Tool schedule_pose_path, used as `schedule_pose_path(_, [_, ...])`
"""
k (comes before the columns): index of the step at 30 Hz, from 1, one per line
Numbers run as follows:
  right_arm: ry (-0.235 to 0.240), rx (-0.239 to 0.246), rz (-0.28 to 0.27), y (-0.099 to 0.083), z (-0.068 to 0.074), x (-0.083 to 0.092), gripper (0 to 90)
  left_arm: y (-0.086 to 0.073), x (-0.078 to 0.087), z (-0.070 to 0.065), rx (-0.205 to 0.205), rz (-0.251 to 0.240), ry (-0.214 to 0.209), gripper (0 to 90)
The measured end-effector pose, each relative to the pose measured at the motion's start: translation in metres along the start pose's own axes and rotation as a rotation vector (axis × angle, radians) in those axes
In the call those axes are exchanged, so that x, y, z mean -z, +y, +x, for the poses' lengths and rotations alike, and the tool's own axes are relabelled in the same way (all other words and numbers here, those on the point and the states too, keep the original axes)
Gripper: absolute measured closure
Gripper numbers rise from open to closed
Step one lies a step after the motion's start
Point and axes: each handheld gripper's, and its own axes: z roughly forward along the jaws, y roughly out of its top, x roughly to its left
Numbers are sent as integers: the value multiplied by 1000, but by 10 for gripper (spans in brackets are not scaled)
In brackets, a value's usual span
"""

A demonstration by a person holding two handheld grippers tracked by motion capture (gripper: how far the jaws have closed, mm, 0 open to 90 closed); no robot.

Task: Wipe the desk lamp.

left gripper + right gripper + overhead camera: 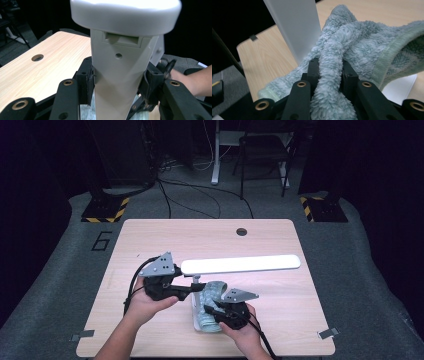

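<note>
The white desk lamp (pixel 240 265) stood near the middle of the counter (pixel 150 235), its base toward the near edge under a fluffy green cloth (pixel 212 292). The left gripper (pixel 192 289) had its jaws clamped on the lamp's upright stem, hand level and reaching rightward. The right gripper (pixel 212 310) pinched a fold of the cloth, its hand low at the near side, pointing away. To wipe well, I judged the left should keep the stem steady while the cloth was dragged snugly along it.
</note>
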Motion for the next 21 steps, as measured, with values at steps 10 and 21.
schedule_pose_path(10, [13,13,-104,29,9,22,734,0,1,0,1,6,3,525])
schedule_pose_path(21, [-18,23,-29,9,3,1,735,1,0,0,0,12,5,526])
